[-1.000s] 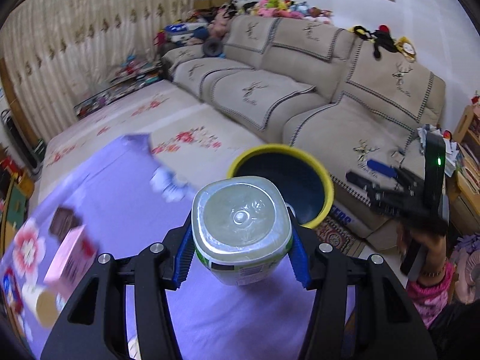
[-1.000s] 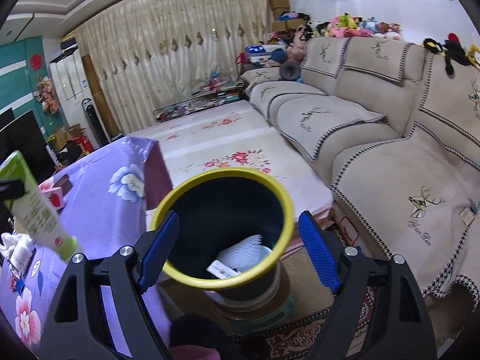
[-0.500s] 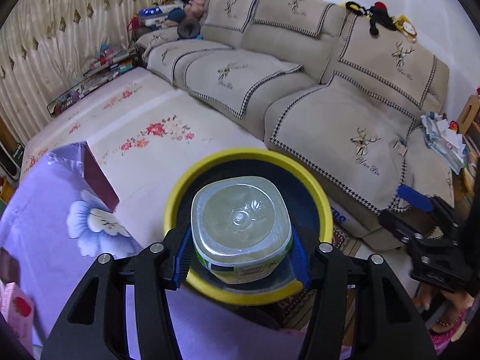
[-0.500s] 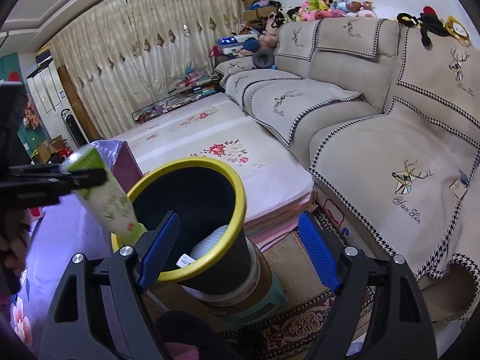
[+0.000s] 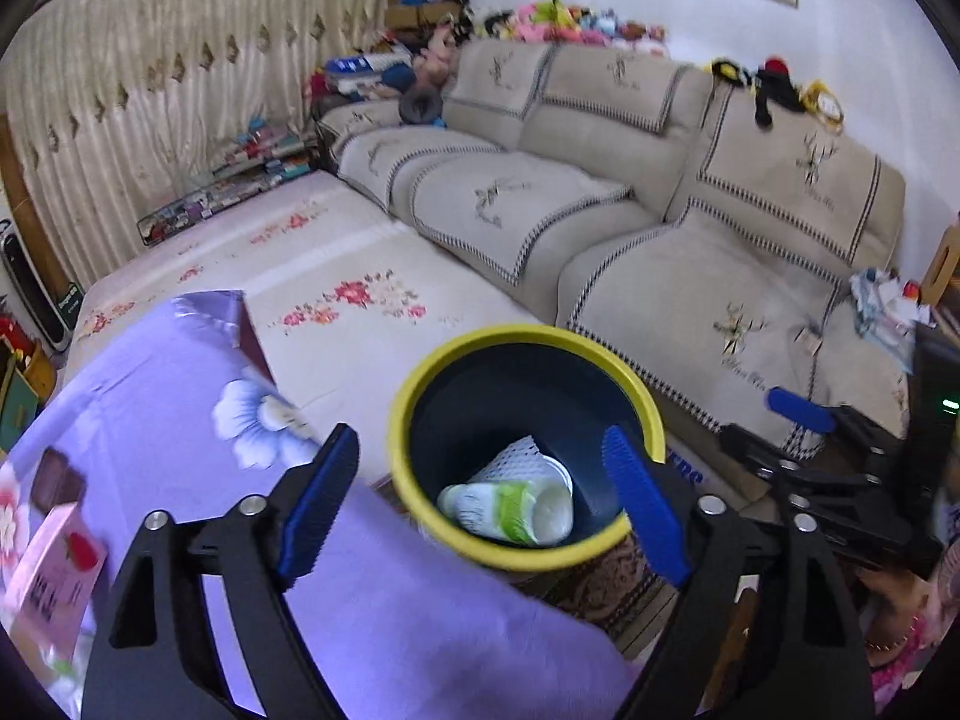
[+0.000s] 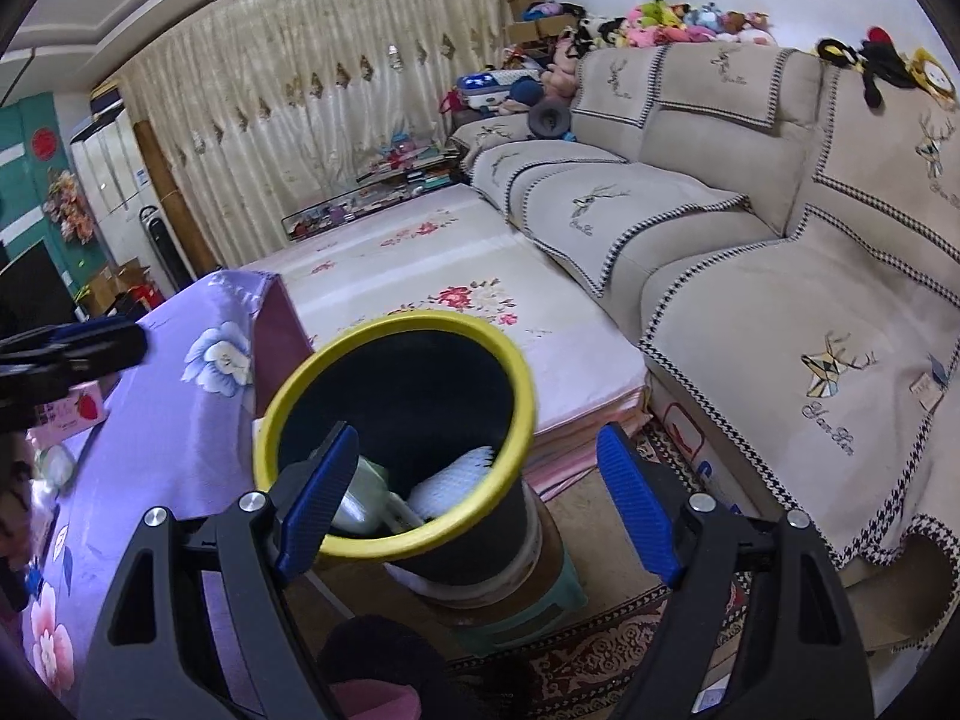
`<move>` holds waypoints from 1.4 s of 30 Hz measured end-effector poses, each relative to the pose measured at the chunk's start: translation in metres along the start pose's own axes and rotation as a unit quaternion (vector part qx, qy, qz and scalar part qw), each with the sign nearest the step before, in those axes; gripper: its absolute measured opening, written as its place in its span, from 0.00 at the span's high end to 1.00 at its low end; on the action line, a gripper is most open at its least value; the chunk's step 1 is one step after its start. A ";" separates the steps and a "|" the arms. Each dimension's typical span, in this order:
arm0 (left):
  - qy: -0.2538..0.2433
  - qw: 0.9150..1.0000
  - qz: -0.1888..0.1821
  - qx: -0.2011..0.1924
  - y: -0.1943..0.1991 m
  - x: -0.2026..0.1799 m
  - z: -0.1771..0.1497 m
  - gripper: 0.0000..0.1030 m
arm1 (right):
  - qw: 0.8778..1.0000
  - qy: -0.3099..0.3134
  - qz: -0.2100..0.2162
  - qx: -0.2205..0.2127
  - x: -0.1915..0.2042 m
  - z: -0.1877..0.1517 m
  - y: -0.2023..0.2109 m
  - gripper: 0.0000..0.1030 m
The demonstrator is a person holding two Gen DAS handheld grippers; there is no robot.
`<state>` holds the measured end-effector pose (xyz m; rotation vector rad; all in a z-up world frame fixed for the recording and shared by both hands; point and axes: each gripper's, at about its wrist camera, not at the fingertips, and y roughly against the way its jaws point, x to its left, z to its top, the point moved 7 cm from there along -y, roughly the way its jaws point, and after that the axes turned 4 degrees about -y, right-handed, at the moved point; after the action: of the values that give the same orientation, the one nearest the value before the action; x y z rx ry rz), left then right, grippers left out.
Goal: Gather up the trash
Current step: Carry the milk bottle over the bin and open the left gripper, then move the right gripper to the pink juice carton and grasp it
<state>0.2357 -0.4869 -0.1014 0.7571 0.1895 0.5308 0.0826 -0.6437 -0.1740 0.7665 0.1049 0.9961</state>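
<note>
now the left tool (image 5: 480, 504) gapes empty, jaws just opened, its bottle (image 5: 510, 507) in the bin (image 5: 522, 339); right tool (image 6: 474, 504) wide, empty; swing back to the worktop (image 5: 180, 420) unhurriedly.

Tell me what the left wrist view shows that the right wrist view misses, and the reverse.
Only the left wrist view: the whole green-and-white bottle lying in the bin, clear of the open left gripper, whose fingers have just been opening, plus the right gripper from the side. Only the right wrist view: the green stool under the bin, and the television. Both: the yellow-rimmed bin, white foam net, purple tablecloth, sofa.
</note>
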 end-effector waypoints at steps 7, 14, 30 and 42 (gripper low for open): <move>0.037 0.997 0.042 -0.054 0.089 0.041 -0.041 0.12 | 0.999 0.030 0.016 0.002 0.039 -0.003 0.005 0.25; 0.103 0.983 0.121 -0.091 0.173 0.103 -0.109 0.08 | 0.997 0.062 0.035 0.008 0.085 -0.008 0.008 0.25; 0.211 0.943 0.234 -0.105 0.288 0.194 -0.251 0.05 | 0.975 0.165 0.141 0.047 0.253 -0.036 -0.008 0.25; 0.259 0.928 0.247 -0.107 0.305 0.222 -0.291 0.05 | 0.939 0.228 0.245 0.083 0.423 -0.063 -0.014 0.25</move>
<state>0.2052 -0.0116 -0.0930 0.4311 0.4282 1.2141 0.3044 -0.2818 -0.1217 0.7171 0.4193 1.6495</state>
